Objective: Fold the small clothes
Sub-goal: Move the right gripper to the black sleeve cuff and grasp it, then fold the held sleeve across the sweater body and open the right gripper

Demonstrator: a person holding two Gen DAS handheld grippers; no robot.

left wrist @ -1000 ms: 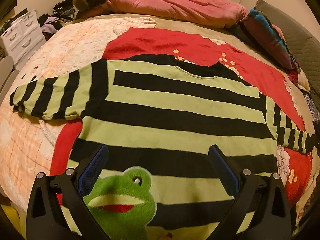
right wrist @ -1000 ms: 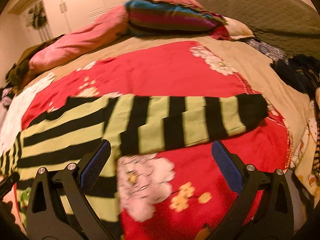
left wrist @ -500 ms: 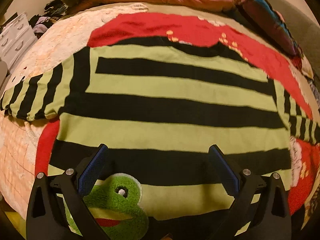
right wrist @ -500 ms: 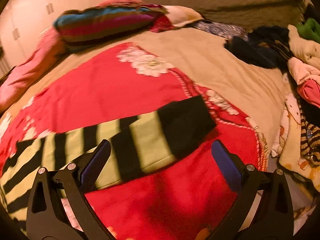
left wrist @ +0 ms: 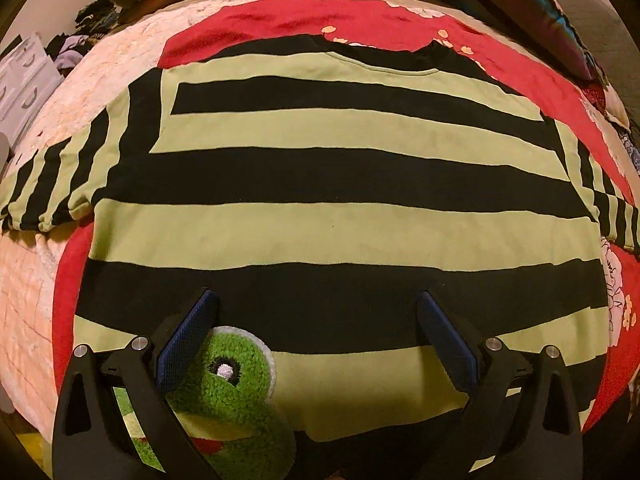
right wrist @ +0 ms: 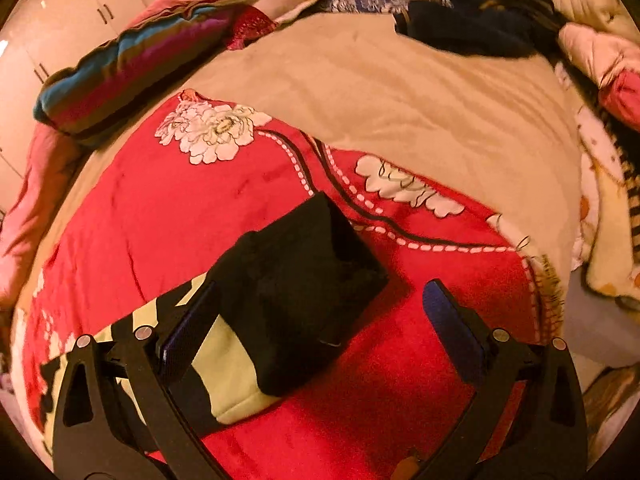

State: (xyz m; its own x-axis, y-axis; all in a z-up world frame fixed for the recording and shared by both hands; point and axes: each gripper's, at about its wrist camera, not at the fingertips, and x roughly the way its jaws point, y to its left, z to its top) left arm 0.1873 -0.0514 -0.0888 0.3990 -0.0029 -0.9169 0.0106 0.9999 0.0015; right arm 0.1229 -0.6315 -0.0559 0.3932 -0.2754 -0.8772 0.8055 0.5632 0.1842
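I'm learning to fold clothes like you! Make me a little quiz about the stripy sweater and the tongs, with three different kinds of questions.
1. True or false: the left tongs are shut on the frog patch.
2. Which part of the striped sweater lies between the right tongs? A) collar B) black sleeve cuff C) hem
3. Fill in: the sweater lies spread flat on a ___ floral blanket.

Key: 1 false, they are open. 2 B. 3 red.

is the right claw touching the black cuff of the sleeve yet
Cannot tell. In the right wrist view the open right claw straddles the black cuff, and its left finger overlaps the sleeve's edge, but no view shows contact or a gap plainly.
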